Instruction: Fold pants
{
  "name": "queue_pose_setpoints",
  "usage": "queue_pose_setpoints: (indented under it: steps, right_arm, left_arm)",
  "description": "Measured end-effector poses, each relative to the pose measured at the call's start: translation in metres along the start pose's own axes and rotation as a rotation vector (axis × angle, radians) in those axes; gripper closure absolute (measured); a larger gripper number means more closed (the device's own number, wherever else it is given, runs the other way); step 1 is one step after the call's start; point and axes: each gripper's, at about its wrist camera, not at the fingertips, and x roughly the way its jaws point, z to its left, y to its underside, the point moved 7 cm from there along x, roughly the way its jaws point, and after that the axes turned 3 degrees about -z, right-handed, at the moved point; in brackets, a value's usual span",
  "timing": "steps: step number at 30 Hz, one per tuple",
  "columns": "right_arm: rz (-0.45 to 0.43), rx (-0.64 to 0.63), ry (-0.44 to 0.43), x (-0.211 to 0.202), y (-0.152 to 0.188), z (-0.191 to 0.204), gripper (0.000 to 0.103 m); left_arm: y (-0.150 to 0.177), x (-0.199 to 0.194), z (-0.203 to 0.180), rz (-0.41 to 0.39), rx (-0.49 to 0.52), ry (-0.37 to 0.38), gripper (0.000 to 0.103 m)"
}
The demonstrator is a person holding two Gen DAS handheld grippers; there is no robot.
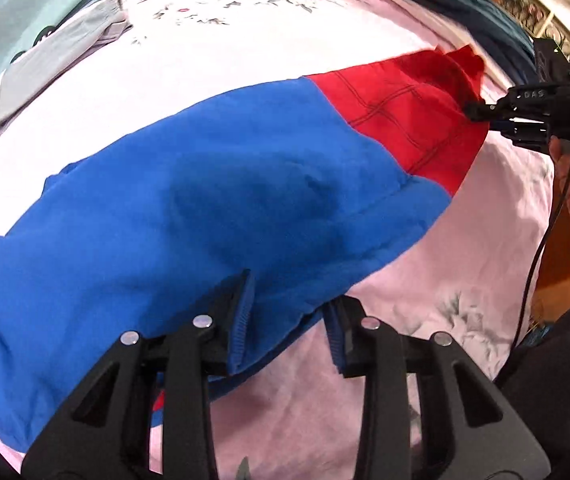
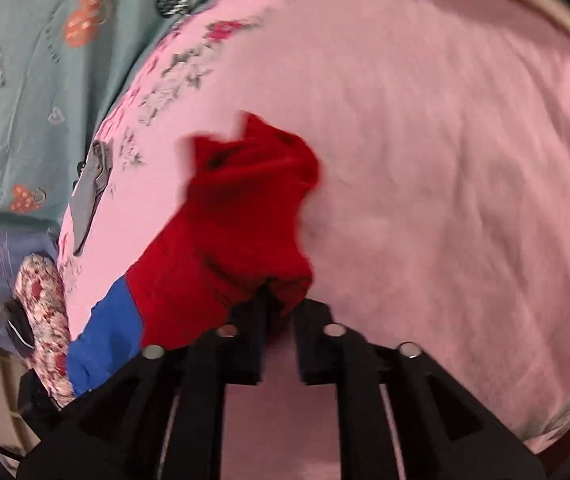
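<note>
The pants (image 1: 189,184) are blue with a red section (image 1: 405,108) and lie stretched across a pink floral bedsheet (image 1: 465,264). My left gripper (image 1: 289,316) has its jaws apart, with the blue hem between them. My right gripper (image 1: 473,112) shows at the right of the left wrist view, pinching the red end. In the right wrist view my right gripper (image 2: 279,296) is shut on the bunched red fabric (image 2: 245,208), with the blue part (image 2: 105,336) trailing to the lower left.
A folded grey garment (image 1: 57,64) lies on the sheet at the far left; it also shows in the right wrist view (image 2: 91,192). A teal patterned cover (image 2: 33,80) borders the sheet. Dark teal cloth (image 1: 465,4) lies at the far right.
</note>
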Motion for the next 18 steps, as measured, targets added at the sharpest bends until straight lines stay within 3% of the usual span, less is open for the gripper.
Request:
queue_pose_setpoints:
  steps: [2, 5, 6, 10, 14, 18]
  right_arm:
    - [-0.038, -0.005, -0.034, -0.016, -0.004, 0.007, 0.075]
    - [-0.126, -0.093, -0.025, -0.04, -0.016, 0.022, 0.049]
    - [-0.145, -0.13, -0.016, -0.043, -0.022, 0.027, 0.047]
    - [-0.181, -0.221, 0.027, -0.043, -0.034, 0.049, 0.047]
    - [-0.142, -0.383, -0.072, -0.036, -0.024, 0.099, 0.047]
    - [0.034, -0.572, -0.265, 0.003, 0.021, 0.197, 0.047]
  left_arm:
    - [-0.001, -0.001, 0.002, 0.017, -0.008, -0.012, 0.068]
    - [-0.001, -0.002, 0.002, 0.037, -0.008, -0.033, 0.057]
    - [-0.002, -0.004, 0.001, 0.035, -0.005, -0.046, 0.048]
    - [-0.007, -0.026, -0.004, -0.034, 0.032, -0.101, 0.034]
    - [-0.006, -0.056, 0.023, -0.096, -0.047, -0.166, 0.031]
    - [0.01, -0.085, 0.08, -0.131, -0.19, -0.291, 0.031]
